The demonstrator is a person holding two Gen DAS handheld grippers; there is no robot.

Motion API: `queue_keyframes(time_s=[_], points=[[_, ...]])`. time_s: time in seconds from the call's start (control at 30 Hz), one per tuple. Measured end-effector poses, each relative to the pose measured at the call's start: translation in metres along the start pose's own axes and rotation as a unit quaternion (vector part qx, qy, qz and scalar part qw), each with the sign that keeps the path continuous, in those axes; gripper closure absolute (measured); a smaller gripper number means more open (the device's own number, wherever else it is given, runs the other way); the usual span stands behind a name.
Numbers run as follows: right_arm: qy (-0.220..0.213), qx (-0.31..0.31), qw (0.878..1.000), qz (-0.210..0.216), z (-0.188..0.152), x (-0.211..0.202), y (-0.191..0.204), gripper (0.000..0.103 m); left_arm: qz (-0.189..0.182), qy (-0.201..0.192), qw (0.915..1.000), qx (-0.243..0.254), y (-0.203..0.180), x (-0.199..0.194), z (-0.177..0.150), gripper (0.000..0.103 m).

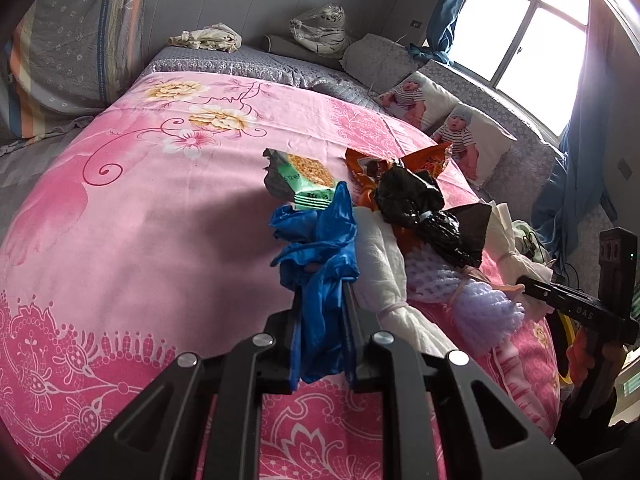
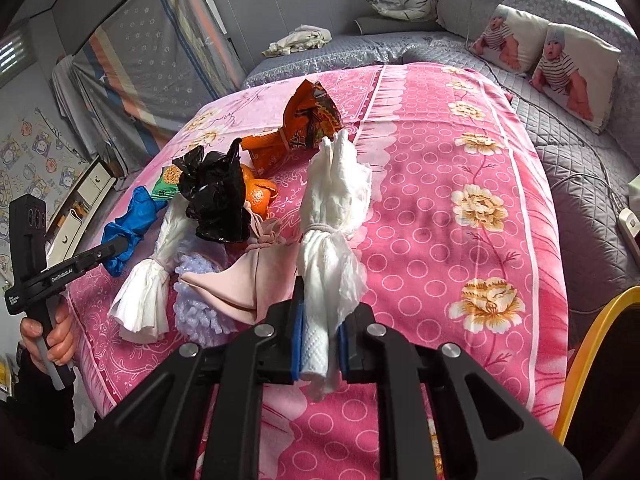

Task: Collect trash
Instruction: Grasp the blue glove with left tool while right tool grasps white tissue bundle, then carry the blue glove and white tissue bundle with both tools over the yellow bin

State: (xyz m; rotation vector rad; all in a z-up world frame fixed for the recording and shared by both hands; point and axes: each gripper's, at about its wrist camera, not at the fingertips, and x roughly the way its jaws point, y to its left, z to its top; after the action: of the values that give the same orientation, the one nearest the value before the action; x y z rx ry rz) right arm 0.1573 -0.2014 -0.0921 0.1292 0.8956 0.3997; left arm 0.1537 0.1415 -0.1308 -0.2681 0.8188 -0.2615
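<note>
1. the pink bedspread (image 1: 120, 240) carries your trash pile (image 2: 224, 200), at 10 o'clock in the right view.
2. your right gripper (image 2: 320, 344) is clamped on a tied white tissue bundle (image 2: 332, 216).
3. your left gripper (image 1: 322, 320) pinches a crumpled blue bag (image 1: 316, 248).

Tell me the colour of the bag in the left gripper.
Blue: the plastic bag shows best in the left wrist view, clamped in the left gripper.

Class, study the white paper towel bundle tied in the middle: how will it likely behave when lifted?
The paper towel bundle is probably very light and soft: its crinkled ends splay loosely. It will likely flop or bend above the right gripper, which is shut on its lower end. Its embossed paper seems unlikely to slip.
</note>
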Motion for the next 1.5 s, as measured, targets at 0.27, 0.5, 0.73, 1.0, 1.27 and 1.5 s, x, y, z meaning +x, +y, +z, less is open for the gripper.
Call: queue_keyframes(time_s=[0.27, 0.5, 0.73, 1.0, 1.27, 1.5], points=[[-0.028, 0.015, 0.999, 0.005, -0.003, -0.025, -0.006, 0.091, 0.019, -0.045, 0.9988, 0.005, -0.007, -0.039, -0.007, 0.088], [-0.042, 0.016, 0.999, 0.009, -0.006, -0.04, -0.008, 0.091, 0.038, -0.071, 0.9967, -0.009, -0.004, -0.062, -0.007, 0.088], [-0.06, 0.022, 0.998, 0.01, -0.009, -0.056, -0.013, 0.091, 0.056, -0.094, 0.9939, 0.006, -0.017, -0.08, -0.001, 0.088], [-0.076, 0.03, 0.997, 0.011, -0.013, -0.071, -0.021, 0.091, 0.053, -0.098, 0.9935, 0.022, -0.041, -0.082, 0.005, 0.088], [-0.095, 0.046, 0.994, 0.005, -0.017, -0.089, -0.035, 0.091, 0.039, -0.094, 0.9939, 0.042, -0.066, -0.077, 0.007, 0.088], [-0.112, 0.066, 0.992, 0.0, -0.022, -0.103, -0.051, 0.091, 0.014, -0.084, 0.9942, 0.065, -0.095, -0.062, 0.01, 0.088]])
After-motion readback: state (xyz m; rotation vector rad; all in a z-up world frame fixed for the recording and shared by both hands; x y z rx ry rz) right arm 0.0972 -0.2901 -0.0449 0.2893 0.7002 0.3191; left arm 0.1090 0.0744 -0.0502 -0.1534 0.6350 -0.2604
